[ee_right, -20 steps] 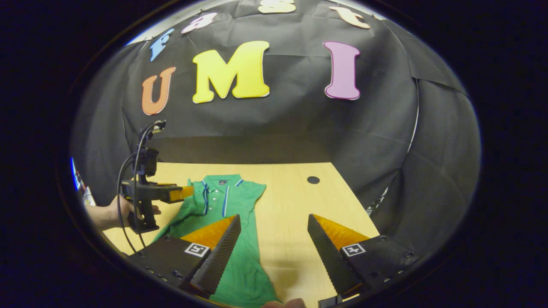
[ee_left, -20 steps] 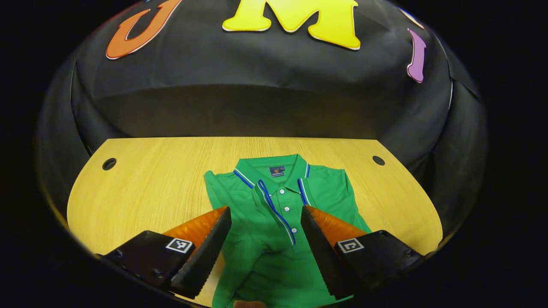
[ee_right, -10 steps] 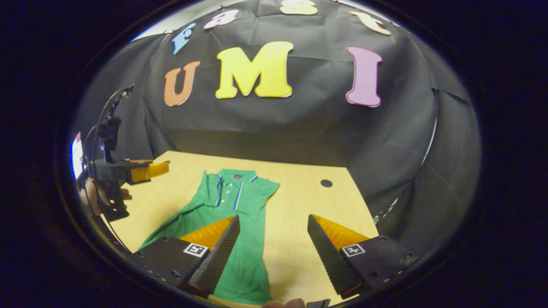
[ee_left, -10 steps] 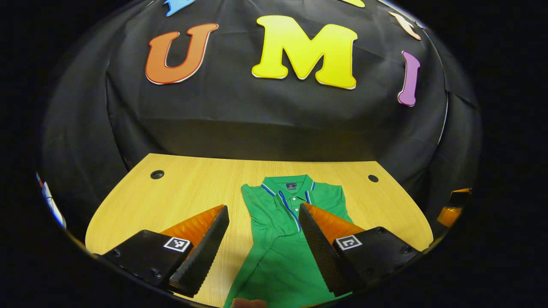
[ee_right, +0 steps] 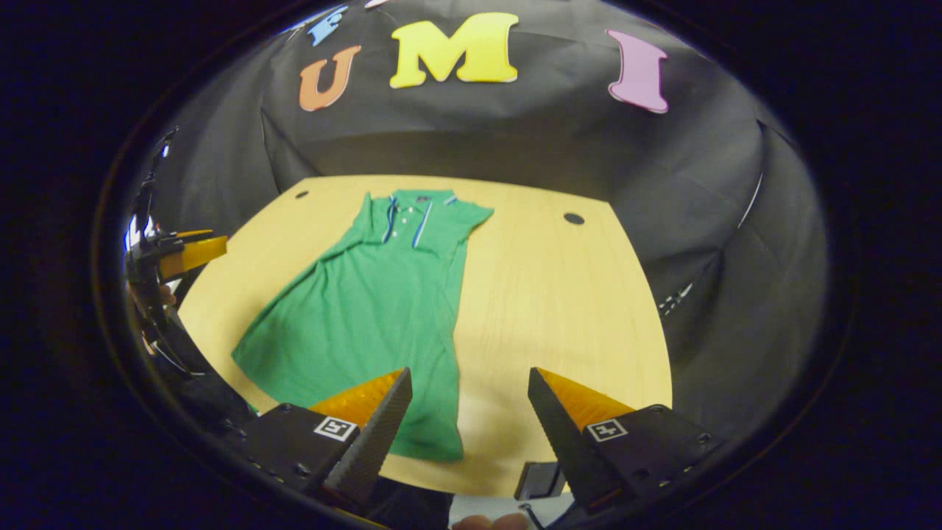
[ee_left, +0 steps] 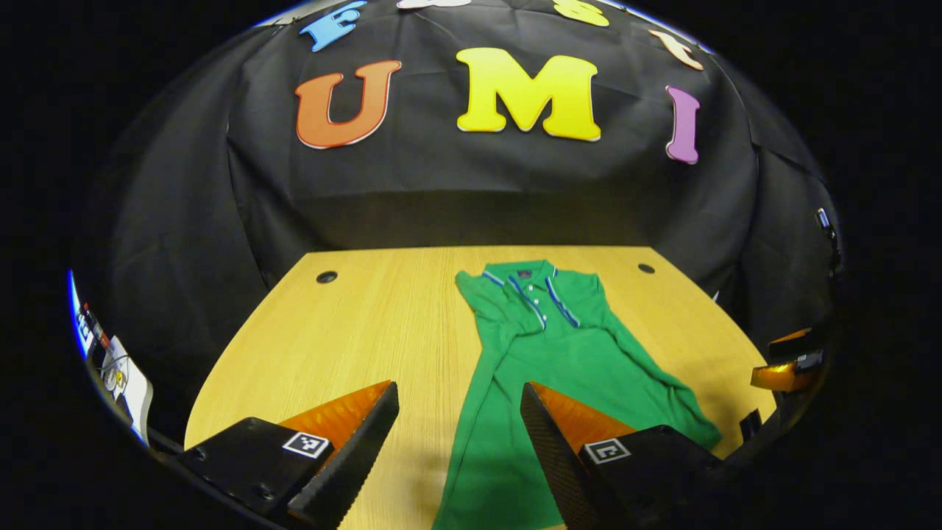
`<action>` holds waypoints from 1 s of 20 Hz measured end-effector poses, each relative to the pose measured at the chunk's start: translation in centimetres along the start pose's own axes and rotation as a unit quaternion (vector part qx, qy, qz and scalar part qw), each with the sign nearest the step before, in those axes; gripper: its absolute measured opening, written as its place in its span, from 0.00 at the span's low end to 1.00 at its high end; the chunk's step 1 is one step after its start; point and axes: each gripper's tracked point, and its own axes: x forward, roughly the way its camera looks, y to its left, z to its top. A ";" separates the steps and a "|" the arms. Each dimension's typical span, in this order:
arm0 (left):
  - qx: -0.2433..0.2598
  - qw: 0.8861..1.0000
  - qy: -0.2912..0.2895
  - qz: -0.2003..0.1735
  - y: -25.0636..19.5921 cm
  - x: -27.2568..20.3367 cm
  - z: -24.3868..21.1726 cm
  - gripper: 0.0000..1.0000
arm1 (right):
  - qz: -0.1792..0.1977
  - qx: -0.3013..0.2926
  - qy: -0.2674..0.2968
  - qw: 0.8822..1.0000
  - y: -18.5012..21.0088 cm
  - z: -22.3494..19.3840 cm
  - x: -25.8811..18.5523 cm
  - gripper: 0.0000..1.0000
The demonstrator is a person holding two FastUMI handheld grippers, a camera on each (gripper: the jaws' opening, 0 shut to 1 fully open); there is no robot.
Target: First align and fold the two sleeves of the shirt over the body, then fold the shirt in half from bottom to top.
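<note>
No readable text is being shown: the small dark neck label (ee_left: 524, 274) inside the collar of the green polo shirt (ee_left: 567, 353) is too tiny to read.

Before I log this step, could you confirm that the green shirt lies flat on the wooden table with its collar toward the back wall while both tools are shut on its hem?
Not quite: neither tool grips the hem. The left tool and the right tool are both open and hold nothing, as the left and right gripper views show. The green shirt does lie flat on the wooden table, collar toward the back wall.
</note>
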 end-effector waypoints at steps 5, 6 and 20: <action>-0.028 0.995 0.091 -0.006 0.9 -1.3 -7.5 1.00 | 0.003 0.000 0.061 0.998 0.7 -4.6 -0.1 0.98; -0.031 0.994 0.106 -0.005 1.0 -1.8 -8.7 1.00 | 0.005 0.000 0.067 0.998 0.9 -4.9 0.1 0.98; -0.046 0.969 0.242 -0.023 0.3 -0.3 -16.5 1.00 | -0.003 -0.003 0.186 0.983 2.1 -10.1 4.4 0.98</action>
